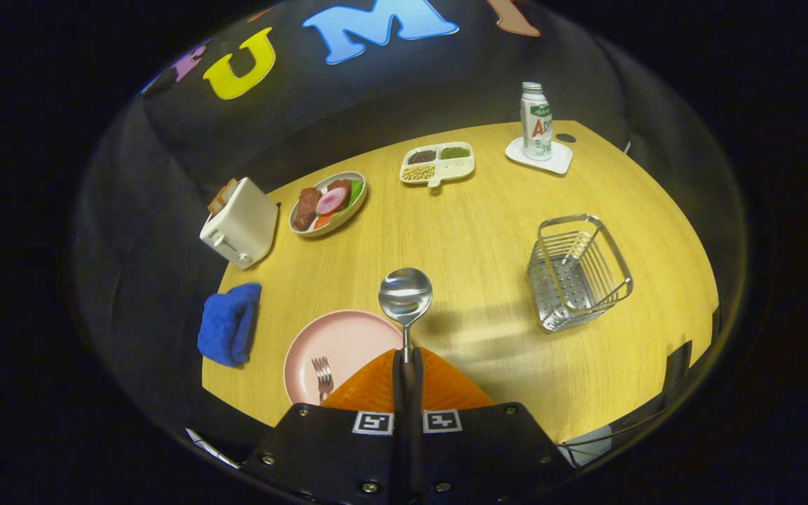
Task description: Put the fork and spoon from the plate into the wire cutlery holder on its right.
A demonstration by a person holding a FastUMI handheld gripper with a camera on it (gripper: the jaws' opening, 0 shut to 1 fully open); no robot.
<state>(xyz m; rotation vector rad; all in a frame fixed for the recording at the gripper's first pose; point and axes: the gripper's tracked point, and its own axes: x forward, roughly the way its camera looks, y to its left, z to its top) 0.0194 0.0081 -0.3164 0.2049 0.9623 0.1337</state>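
My gripper (407,361) is shut on the handle of a metal spoon (405,294), whose bowl sticks out ahead of the fingers, lifted above the table. Below and left of the fingers lies the pink plate (337,344) with a metal fork (322,375) on it, tines pointing away from me; the fork's handle is hidden behind the gripper. The wire cutlery holder (578,272) stands on the wooden table to the right of the spoon, well apart from it, its inside bare.
A blue cloth (229,324) lies left of the plate at the table edge. Farther off stand a white toaster (240,223), a plate of food (327,202), a divided snack tray (438,163) and a bottle (536,120) on a white coaster.
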